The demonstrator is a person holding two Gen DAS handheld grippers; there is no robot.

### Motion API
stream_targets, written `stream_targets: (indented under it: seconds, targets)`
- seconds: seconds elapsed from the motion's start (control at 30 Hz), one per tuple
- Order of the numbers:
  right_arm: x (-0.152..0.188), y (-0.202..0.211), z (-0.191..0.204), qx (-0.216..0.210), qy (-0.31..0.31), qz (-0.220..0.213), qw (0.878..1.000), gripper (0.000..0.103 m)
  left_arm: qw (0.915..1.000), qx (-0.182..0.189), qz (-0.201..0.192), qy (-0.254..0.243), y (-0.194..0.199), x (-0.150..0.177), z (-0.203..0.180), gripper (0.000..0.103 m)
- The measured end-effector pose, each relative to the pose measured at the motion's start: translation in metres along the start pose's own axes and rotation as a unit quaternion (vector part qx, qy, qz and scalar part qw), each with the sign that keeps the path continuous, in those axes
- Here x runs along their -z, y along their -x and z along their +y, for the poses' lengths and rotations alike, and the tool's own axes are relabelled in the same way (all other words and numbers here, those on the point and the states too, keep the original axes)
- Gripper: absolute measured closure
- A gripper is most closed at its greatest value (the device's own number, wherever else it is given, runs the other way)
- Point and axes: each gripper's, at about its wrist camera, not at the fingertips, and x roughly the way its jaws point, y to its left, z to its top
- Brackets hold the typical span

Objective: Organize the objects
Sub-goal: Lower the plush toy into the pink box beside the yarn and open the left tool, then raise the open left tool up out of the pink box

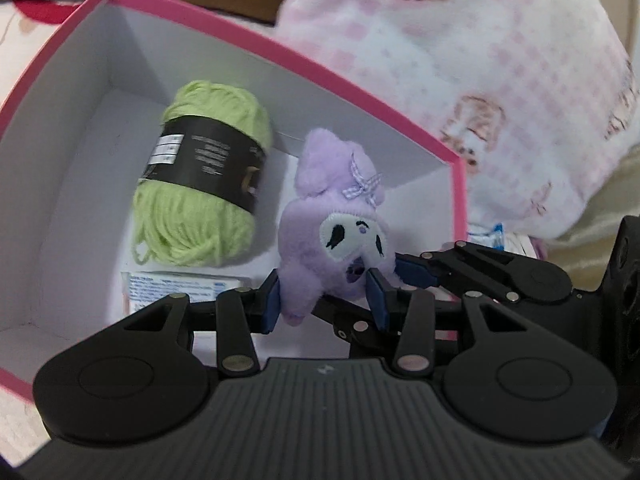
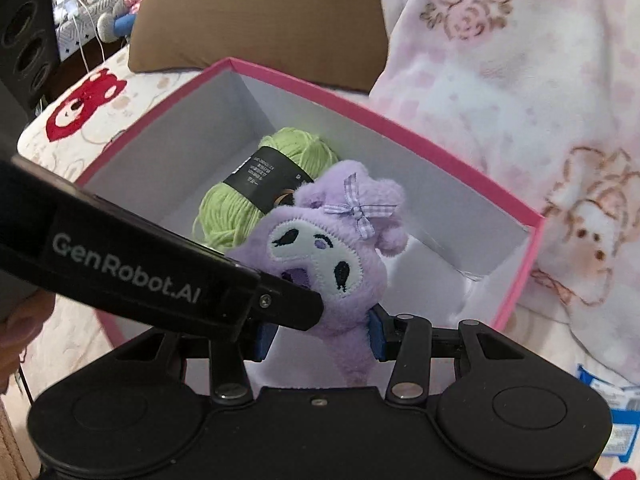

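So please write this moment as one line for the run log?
held: purple plush | left gripper: shut on plush | right gripper: shut on plush | place: over pink box | inside: green yarn

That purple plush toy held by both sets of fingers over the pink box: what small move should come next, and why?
Probably lower it a little further, then let go. The purple plush toy is pinched by both the left gripper and right gripper, over the open pink box, with free floor beside the green yarn.

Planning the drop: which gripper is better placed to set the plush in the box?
Left, marginally: left gripper and right gripper both clamp the plush, but left hangs over bare box floor by the yarn.
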Motion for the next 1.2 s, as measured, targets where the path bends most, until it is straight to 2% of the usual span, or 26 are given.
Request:
stream_targets:
  seconds: [0.1, 0.23, 0.3, 0.43, 0.53, 0.57, 0.73, 0.93, 1.2]
  targets:
    - [-0.007, -0.012, -0.005, 0.002, -0.001, 0.022, 1.000, 0.053, 0.9999, -0.003, 0.003, 0.010, -0.005, -0.004, 0.006, 0.061]
    - [-0.012, -0.022, -0.008, 0.019, 0.016, 0.029, 0.999, 0.053, 0.9998, -0.014, 0.001, 0.013, -0.008, -0.012, 0.008, 0.062]
    - [-0.014, -0.027, -0.011, 0.012, 0.012, 0.036, 0.999, 0.053, 0.9996, -0.018, 0.006, 0.020, -0.012, -0.015, 0.011, 0.062]
    - [-0.015, -0.037, -0.013, 0.010, 0.021, 0.048, 0.999, 0.053, 0.9993, -0.027, 0.011, 0.024, -0.018, -0.015, 0.013, 0.069]
    - [-0.013, -0.036, -0.010, 0.012, 0.036, 0.048, 0.998, 0.050, 0.9989, -0.034, 0.011, 0.030, -0.021, -0.013, 0.016, 0.070]
    - [-0.013, -0.035, -0.009, 0.014, 0.039, 0.047, 0.998, 0.046, 0.9989, -0.033, 0.010, 0.032, -0.022, -0.013, 0.017, 0.070]
    - [-0.009, -0.022, -0.002, 0.022, 0.058, 0.021, 0.998, 0.030, 0.9979, -0.052, 0.015, 0.037, -0.028, -0.014, 0.014, 0.072]
    - [0.005, 0.005, 0.009, 0.025, 0.076, -0.005, 0.997, 0.029, 0.9977, -0.062, 0.004, 0.028, -0.019, -0.011, 0.003, 0.072]
    - [0.032, 0.051, 0.003, -0.029, 0.030, -0.061, 0.997, 0.028, 0.9957, -0.092, -0.009, 0.001, 0.006, 0.001, -0.015, 0.072]
